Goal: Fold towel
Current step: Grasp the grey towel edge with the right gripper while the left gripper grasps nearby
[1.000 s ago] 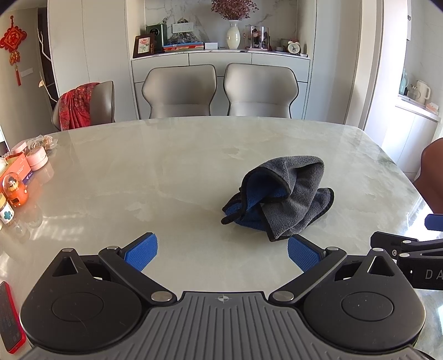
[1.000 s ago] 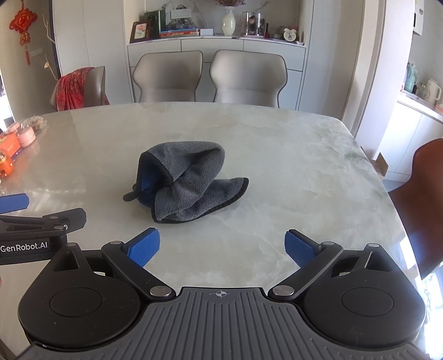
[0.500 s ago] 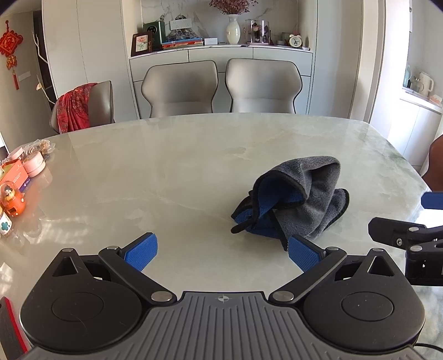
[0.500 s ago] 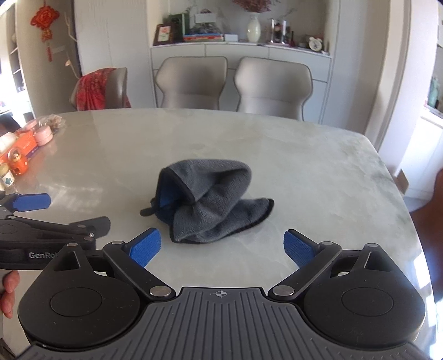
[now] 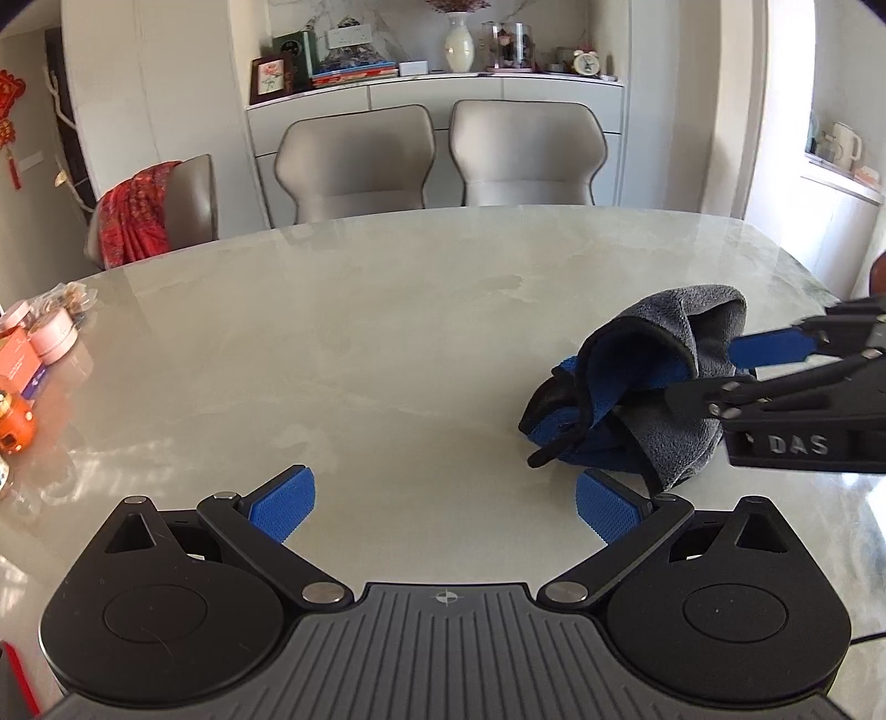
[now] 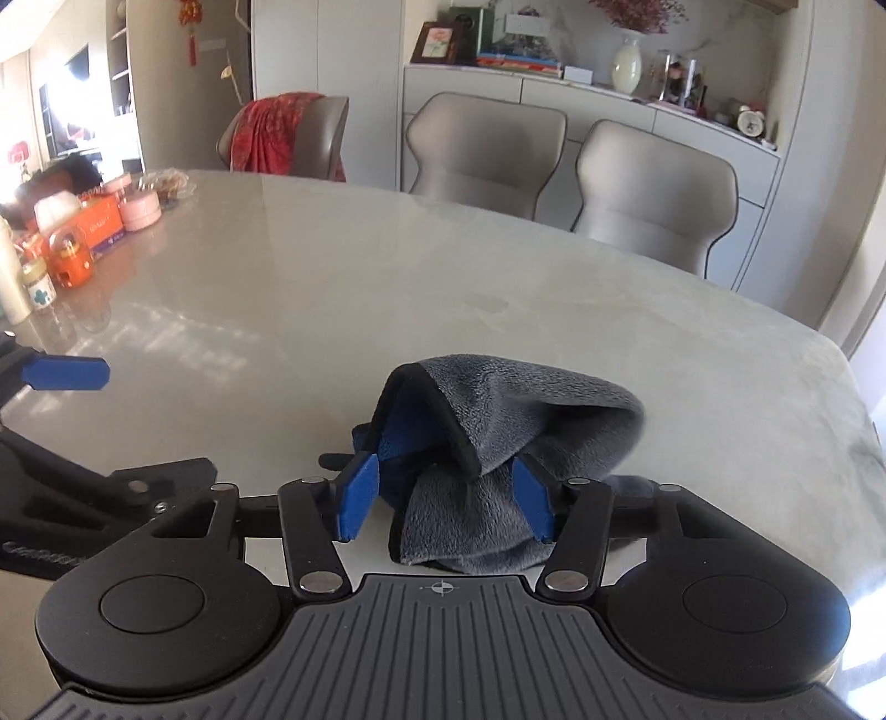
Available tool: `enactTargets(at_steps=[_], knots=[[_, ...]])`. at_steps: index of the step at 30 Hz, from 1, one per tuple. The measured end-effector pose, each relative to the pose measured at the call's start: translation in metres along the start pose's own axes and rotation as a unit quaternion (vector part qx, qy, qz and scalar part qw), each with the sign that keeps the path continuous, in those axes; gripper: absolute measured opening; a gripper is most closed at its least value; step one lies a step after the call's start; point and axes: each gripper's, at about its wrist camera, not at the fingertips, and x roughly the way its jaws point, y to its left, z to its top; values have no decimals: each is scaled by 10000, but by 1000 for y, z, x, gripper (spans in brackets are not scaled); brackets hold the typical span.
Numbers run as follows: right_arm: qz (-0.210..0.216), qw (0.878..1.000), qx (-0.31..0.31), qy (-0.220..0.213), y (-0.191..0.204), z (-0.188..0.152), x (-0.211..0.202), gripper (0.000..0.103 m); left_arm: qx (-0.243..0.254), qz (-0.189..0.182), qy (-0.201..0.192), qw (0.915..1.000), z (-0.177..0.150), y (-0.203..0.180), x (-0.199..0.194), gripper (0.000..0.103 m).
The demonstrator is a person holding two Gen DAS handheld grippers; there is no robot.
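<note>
A crumpled grey towel with a blue inner side (image 5: 664, 387) lies in a heap on the pale marble table (image 5: 387, 343). In the right wrist view the towel (image 6: 515, 421) sits right in front of the camera. My right gripper (image 6: 446, 501) has its jaws partly closed around the near fold of the towel, with a gap still visible between the pads and the cloth. It enters the left wrist view (image 5: 775, 365) from the right, over the towel. My left gripper (image 5: 443, 504) is open and empty, low over the table, left of the towel.
Orange boxes, pink tins and small jars (image 6: 83, 232) crowd the table's left end. Grey chairs (image 5: 437, 155) stand at the far side, one with a red cloth (image 5: 135, 216). A sideboard with a vase (image 5: 459, 44) is behind.
My right gripper has moved forward and left onto the towel and narrowed its jaws around the near fold. My left gripper has shifted left, so the towel sits further right in its view.
</note>
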Motion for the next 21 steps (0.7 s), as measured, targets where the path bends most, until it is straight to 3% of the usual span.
enactTargets(at_steps=[4,7,8,9,13,21], knots=[[-132,9998,-106,92,-2,0,22,51,385,-392,-36,9985,2,-3,17,103],[-31,9999,79,127,-12,0,32,27,613,-656,6,9960,5,-10,32,102],[54,9997,199,141,-17,0,35,13,665,-717,20,9952,7,-12,37,102],[136,9993,320,135,-22,0,34,11,720,-779,31,9944,8,-15,44,102],[446,9956,819,65,-48,-2,25,10,892,-1078,32,9902,13,-28,64,97],[442,9932,1076,93,-77,1,12,10,1727,-1602,-442,9709,18,-71,71,85]])
